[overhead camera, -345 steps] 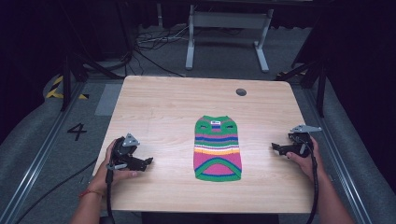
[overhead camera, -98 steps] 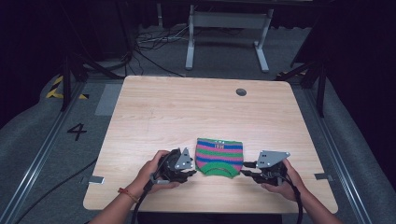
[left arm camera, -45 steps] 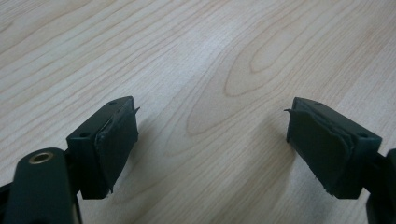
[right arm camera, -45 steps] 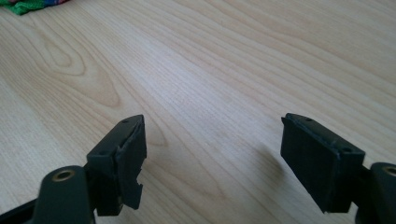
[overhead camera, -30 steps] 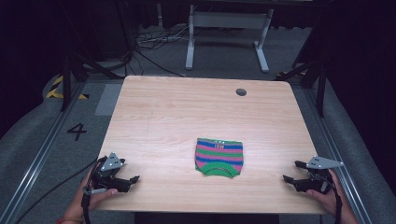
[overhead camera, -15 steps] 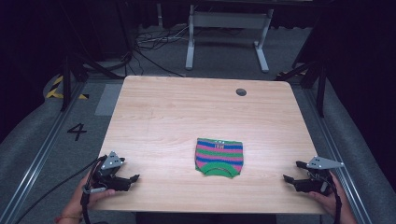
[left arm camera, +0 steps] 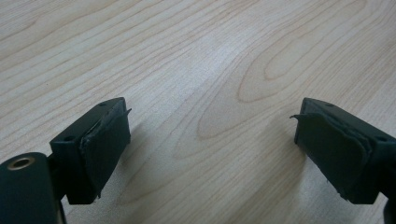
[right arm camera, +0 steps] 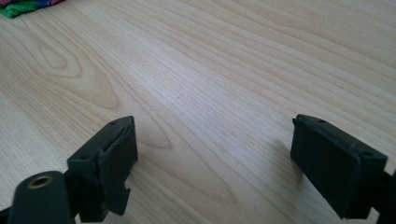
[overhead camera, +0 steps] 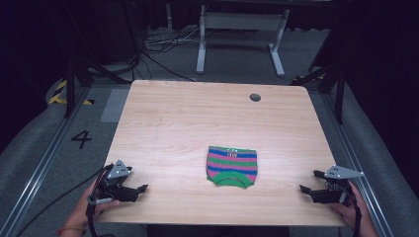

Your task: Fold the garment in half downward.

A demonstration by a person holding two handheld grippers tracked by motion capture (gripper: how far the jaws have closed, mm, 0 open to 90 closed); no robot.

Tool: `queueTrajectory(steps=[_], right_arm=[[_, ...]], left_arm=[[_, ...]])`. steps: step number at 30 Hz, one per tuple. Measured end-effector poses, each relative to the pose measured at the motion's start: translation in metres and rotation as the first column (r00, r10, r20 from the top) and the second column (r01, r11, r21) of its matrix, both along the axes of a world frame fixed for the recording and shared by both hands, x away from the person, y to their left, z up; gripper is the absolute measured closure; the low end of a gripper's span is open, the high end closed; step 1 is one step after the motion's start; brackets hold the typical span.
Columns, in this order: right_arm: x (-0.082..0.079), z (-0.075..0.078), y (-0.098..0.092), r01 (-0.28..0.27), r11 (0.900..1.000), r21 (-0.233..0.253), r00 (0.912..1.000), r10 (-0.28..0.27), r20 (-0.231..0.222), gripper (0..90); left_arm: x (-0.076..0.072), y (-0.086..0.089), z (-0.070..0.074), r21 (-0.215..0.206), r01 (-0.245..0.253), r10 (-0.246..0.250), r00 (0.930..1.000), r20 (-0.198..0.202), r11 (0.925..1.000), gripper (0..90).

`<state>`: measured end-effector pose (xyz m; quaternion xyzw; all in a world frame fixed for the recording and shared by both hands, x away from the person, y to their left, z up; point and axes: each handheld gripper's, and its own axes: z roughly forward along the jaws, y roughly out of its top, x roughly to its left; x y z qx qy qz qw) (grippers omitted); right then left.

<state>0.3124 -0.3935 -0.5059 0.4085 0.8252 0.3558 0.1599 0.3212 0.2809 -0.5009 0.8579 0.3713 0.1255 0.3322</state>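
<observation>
A small striped knit garment (overhead camera: 232, 166), folded in half, lies flat on the wooden table (overhead camera: 197, 118) near the front middle; its bands are pink, blue and green. A corner of the garment (right arm camera: 23, 5) peeks in at the top left of the right gripper view. My left gripper (overhead camera: 140, 190) rests at the front left corner of the table, open, with bare wood between its jaws (left arm camera: 210, 126). At the front right edge my right gripper (overhead camera: 305, 190) is open too, nothing between its fingers (right arm camera: 212, 135). Both stand well apart from the garment.
A round cable hole (overhead camera: 255, 97) sits near the table's far right. Beyond the table stand a white metal frame (overhead camera: 237, 29) and floor cables (overhead camera: 158, 44). A floor marking "4" (overhead camera: 81, 139) lies to the left.
Over the earlier frames the garment was folded in half and both grippers drew back to the front corners. In the last second nothing has visibly moved.
</observation>
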Motion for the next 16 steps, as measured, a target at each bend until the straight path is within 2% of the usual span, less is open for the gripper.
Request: queueTrajectory(steps=[16], right_arm=[[0.0001, 0.0, 0.0001, 0.002, 1.0, -0.001, 1.0, -0.002, -0.001, 14.5]], left_arm=[[0.0006, -0.001, -0.0002, 0.005, -0.008, 0.008, 1.0, -0.001, 1.0, 8.7]])
